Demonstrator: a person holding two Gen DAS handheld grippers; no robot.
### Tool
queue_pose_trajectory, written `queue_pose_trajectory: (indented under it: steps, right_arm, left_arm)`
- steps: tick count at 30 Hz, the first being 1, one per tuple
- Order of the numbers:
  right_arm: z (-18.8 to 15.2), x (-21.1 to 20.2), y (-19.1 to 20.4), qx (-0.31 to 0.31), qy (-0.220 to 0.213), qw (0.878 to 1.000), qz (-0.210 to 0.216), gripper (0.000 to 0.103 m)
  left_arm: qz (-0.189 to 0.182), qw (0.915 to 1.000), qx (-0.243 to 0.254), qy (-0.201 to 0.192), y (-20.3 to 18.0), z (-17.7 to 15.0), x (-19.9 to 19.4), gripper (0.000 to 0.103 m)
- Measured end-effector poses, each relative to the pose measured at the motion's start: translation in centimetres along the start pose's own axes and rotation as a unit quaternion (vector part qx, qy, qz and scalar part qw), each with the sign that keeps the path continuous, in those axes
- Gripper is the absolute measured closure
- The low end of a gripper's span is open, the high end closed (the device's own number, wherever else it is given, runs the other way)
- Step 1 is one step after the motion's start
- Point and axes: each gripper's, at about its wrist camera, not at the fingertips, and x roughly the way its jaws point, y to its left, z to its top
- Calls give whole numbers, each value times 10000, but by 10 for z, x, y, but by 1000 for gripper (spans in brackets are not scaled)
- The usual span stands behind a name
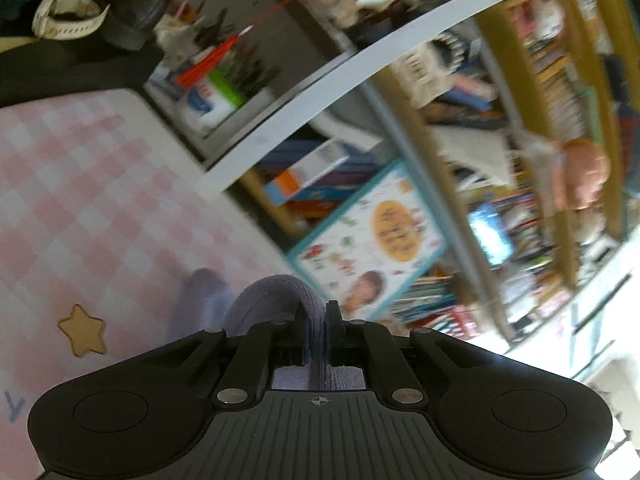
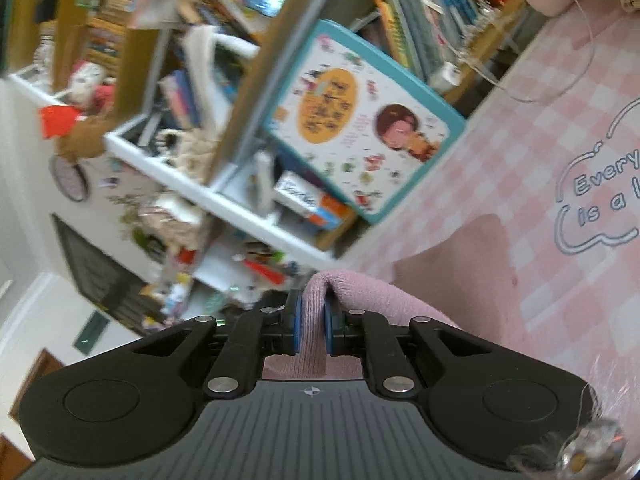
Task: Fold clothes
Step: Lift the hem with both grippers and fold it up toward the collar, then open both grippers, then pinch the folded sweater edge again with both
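Both hand-held grippers [image 1: 318, 328] [image 2: 312, 320] on knit garment [image 2: 360, 292]

We read only one text: the pink checked mat [image 2: 540, 128] in the right wrist view carries pale blue outlined lettering [image 2: 600, 196], "Every" on the upper line and "is a l" below it, both cut off at the frame edge. In the left wrist view we see one blue stroke like a "Y" [image 1: 14, 404] on the same mat. Print on the teal-bordered picture book [image 2: 360, 120] and the shelf boxes is too blurred to read.
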Motion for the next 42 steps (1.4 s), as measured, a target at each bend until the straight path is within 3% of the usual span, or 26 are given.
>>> queue_pose_trajectory:
  steps: [3, 5, 6, 7, 10, 12, 13, 15, 18, 20, 21, 23, 24, 25, 27, 29, 30, 32, 35, 37, 39, 42]
  right_arm:
    - [3, 17, -18, 134, 105, 9996, -222, 91]
    - [4, 25, -26, 106, 97, 9990, -417, 79]
    - [5, 24, -27, 11, 17, 9985, -539, 63]
    - [5, 23, -27, -97, -81, 9976, -675, 48]
    - [5, 10, -22, -634, -258, 9938, -875, 47]
    - [0, 3, -15, -1132, -191, 9879, -1042, 47]
    - [-5, 3, -11, -1466, -98, 9822, -1167, 47]
    - [-16, 5, 0, -2177, 116, 9654, -1433, 48]
    - [-38, 12, 16, -3294, 360, 9266, -1776, 49]
    - [-50, 17, 21, -3809, 369, 9032, -1943, 51]
    - [-53, 21, 22, -3980, 362, 8932, -2062, 57]
    - [-54, 28, 19, -4077, 373, 8828, -2303, 82]
    - [-50, 30, 16, -3974, 386, 8861, -2353, 96]
    - [-45, 27, 13, -3808, 354, 8942, -2328, 96]
    - [-32, 11, 8, -3315, 110, 9191, -2125, 97]
    - [-25, 4, -2, -2951, 54, 9323, -2091, 98]
    - [-24, 6, -7, -2845, 124, 9345, -2135, 98]
    - [-23, 14, -19, -2693, 342, 9355, -2260, 97]
    - [-19, 17, -17, -2642, 346, 9364, -2284, 93]
    - [-15, 19, -15, -2624, 323, 9369, -2286, 79]
    - [-12, 20, -12, -2605, 300, 9375, -2288, 77]
    - [-7, 23, -9, -2577, 265, 9383, -2291, 77]
  left_arm:
    - [335, 9993, 23, 162, 10, 1, 18, 92]
    - [558, 9981, 42, 269, 16, 2, 31, 71]
    - [655, 9973, 166, 287, 14, 3, 32, 44]
    - [751, 9963, 290, 306, 12, 3, 33, 33]
    - [728, 9933, 870, 214, 0, 4, 25, 33]
    - [791, 9854, 1500, 128, -12, 2, 16, 33]
    - [896, 9771, 1929, 100, -18, 0, 13, 34]
    - [1212, 9561, 2664, 164, -29, -7, 11, 35]
    - [1572, 9292, 3311, 477, -33, -20, 16, 38]
    - [1726, 9214, 3424, 630, -29, -26, 19, 38]
    - [1801, 9175, 3476, 707, -27, -29, 21, 42]
    - [1778, 9223, 3307, 911, -19, -27, 25, 61]
    - [1763, 9247, 3219, 1011, -15, -26, 27, 85]
    - [1632, 9337, 3017, 1029, -11, -22, 24, 93]
    - [1358, 9483, 2691, 994, -5, -13, 15, 95]
    - [1275, 9546, 2520, 947, 0, -9, 10, 95]
    - [1317, 9538, 2496, 1030, 2, -10, 13, 95]
    - [1466, 9468, 2615, 1170, 5, -15, 20, 94]
    - [1450, 9477, 2631, 1080, 2, -14, 19, 88]
    - [1423, 9467, 2738, 919, -3, -9, 18, 69]
    - [1400, 9459, 2817, 795, -7, -3, 21, 50]
    - [1409, 9448, 2860, 753, -9, 4, 34, 49]
